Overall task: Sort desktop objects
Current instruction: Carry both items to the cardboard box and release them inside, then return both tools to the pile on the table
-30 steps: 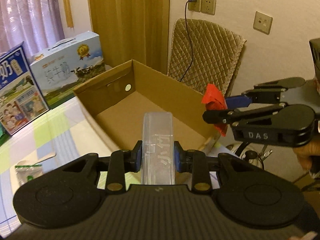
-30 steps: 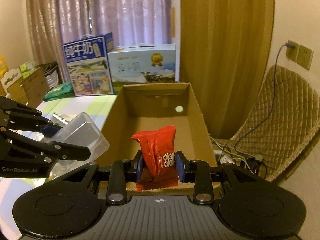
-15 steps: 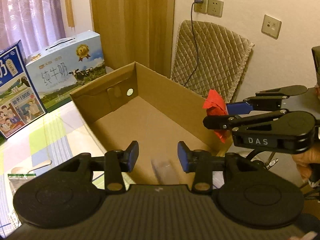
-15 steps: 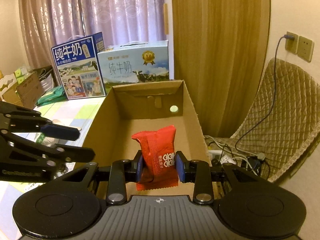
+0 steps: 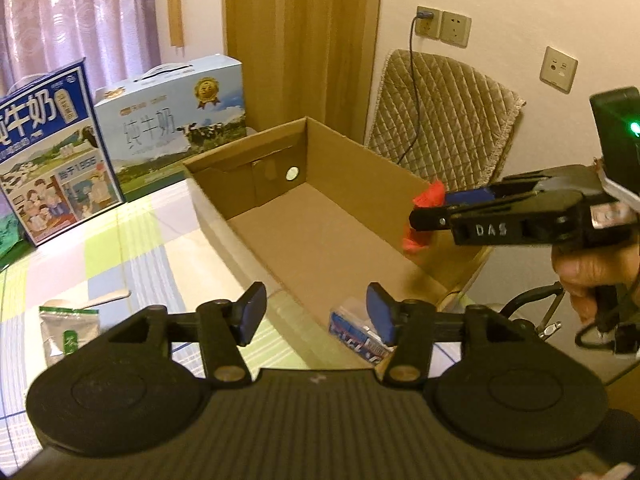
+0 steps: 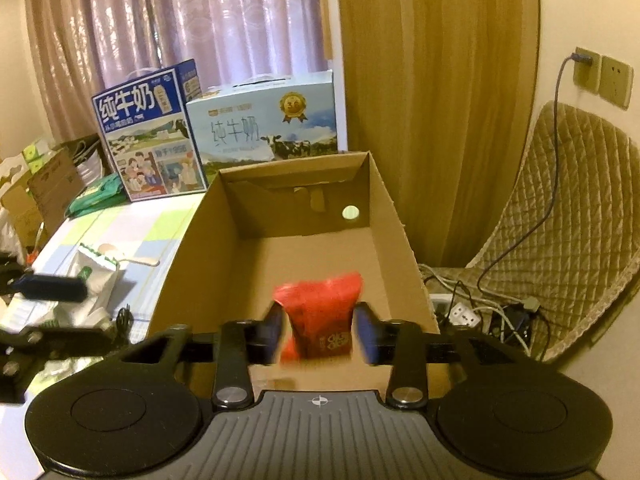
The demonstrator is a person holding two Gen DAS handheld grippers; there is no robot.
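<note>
– While I'm on the left wrist view, what's the left gripper (image 5: 316, 312) doing?
– Jaws wide, nothing between them. It's over the near end of the cardboard box (image 5: 352, 160).
– And the clear plastic case (image 5: 352, 330)?
– Lying on the box floor in the near corner, partly hidden behind the right-hand blue pad (image 5: 380, 318). Blue and red print shows through it.
– Right gripper (image 6: 320, 332)?
– Red snack packet (image 6: 320, 312) stands upright between its jaws, over the near end of the box. Too blurred to tell if the pads are pressing on it or just beside it, so grip is a cannot tell.
– Is it visible from the left camera too?
– Yes, red packet at the fingertips, level with the box's right wall, the person's hand (image 5: 592, 276) on the handle.
– Table (image 5: 140, 248)?
– Checked cloth, with the box on its right edge. A green and white pouch (image 5: 68, 332) lies left of the box, well apart from both grippers.
– Background?
– Two milk cartons stand at the far end, dark blue (image 5: 48, 148) and light blue (image 5: 176, 112), touching side by side. A quilted chair (image 5: 448, 120) sits off to the right.
</note>
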